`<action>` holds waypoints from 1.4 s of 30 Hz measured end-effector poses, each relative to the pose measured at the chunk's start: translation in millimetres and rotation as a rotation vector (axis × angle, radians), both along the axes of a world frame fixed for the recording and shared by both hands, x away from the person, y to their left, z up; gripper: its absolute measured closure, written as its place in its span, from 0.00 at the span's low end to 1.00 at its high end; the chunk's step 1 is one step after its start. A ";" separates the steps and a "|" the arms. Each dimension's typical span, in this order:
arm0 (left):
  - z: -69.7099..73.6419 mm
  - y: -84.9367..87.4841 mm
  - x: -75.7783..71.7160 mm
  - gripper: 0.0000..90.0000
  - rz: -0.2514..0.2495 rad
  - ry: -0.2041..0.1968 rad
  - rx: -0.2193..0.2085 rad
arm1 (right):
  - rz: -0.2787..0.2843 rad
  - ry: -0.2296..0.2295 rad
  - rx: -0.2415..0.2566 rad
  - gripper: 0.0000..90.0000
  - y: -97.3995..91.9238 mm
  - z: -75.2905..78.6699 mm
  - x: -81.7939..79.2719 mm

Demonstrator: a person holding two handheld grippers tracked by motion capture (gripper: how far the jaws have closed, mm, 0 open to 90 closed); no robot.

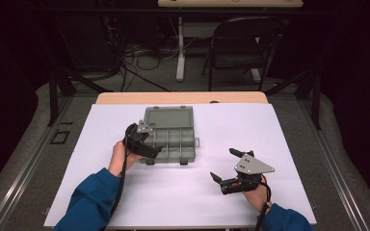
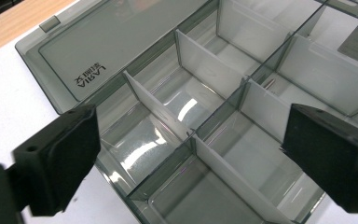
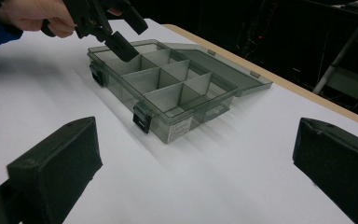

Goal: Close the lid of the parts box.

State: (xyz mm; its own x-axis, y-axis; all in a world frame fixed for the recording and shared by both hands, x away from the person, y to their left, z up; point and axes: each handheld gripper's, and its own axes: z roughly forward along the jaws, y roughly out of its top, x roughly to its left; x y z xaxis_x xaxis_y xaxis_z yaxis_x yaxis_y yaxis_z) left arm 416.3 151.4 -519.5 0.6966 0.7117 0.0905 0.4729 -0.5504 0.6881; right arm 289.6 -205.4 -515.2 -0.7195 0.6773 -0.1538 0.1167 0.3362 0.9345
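— Where are the grippers?
— The left gripper [image 2: 186, 154], jaws wide with nothing held, hangs over the box's [image 1: 171, 137] near left corner — its lid [image 1: 168, 117] lies flat open. The right gripper [image 3: 196, 172], spread and empty, sits apart on the white table [image 1: 183, 197].

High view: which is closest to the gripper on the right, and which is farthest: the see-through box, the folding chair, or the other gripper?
From the right gripper:
1. The see-through box, up and to its left on the white sheet.
2. The left gripper, over the box's left end.
3. The folding chair, on the floor beyond the table.
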 end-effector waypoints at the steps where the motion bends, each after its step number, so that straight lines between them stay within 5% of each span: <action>1: -0.5 0.1 0.4 0.11 -0.001 0.005 -0.003 | 0.001 -0.001 0.003 0.00 0.3 -0.2 0.2; 24: -12.1 -1.5 6.7 0.50 -0.017 0.051 0.006 | -0.004 0.000 -0.002 0.00 0.9 -0.3 0.0; 42: -15.4 -1.8 6.4 0.61 0.001 0.057 0.002 | -0.017 0.011 -0.010 0.00 1.3 -0.8 1.4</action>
State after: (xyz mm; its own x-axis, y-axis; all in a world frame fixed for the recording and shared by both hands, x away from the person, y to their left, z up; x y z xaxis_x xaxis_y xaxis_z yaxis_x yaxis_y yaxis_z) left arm 422.7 149.6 -534.9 0.7003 0.7119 0.0521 0.5117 -0.5515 0.6587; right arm 290.9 -204.0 -516.1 -0.7095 0.6880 -0.1528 0.1327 0.3433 0.9298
